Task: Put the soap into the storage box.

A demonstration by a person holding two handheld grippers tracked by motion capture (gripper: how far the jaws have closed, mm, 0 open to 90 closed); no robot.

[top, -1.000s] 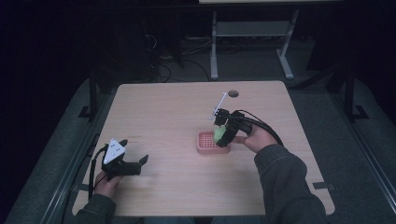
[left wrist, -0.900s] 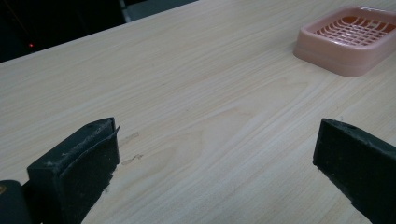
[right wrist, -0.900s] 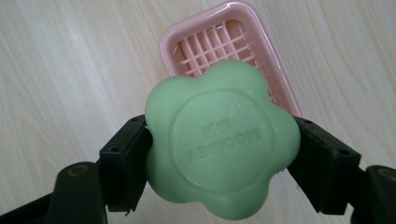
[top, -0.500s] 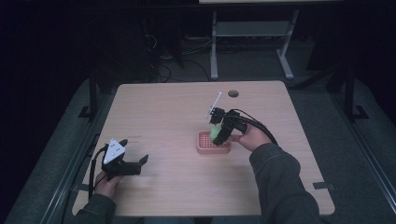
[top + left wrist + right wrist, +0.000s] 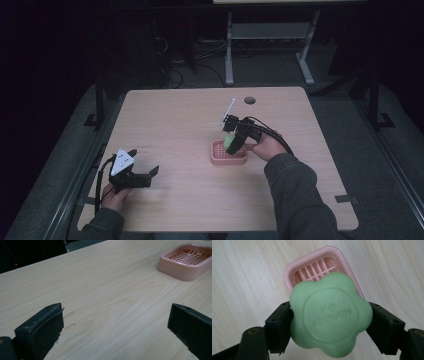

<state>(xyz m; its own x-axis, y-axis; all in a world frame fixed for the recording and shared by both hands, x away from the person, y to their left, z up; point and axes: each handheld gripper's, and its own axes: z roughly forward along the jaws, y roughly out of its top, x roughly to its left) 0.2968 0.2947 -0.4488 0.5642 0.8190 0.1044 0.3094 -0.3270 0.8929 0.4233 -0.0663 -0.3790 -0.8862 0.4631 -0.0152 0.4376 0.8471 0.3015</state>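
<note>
Soap [image 5: 329,317] in right tool [image 5: 329,322] above pink dish [image 5: 294,272].

High view dim, room around the table [image 5: 165,125] nearly black, only the tabletop lit, from above. Gripper views brighter, even light, no glare. Soap [image 5: 329,315] sharp close up; dish [image 5: 186,261] slightly soft. Left gripper's near jaws blurred. Faint shadows.

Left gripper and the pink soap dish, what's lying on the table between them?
Nothing: in the left gripper view, bare wood runs from the left gripper to the soap dish.
</note>
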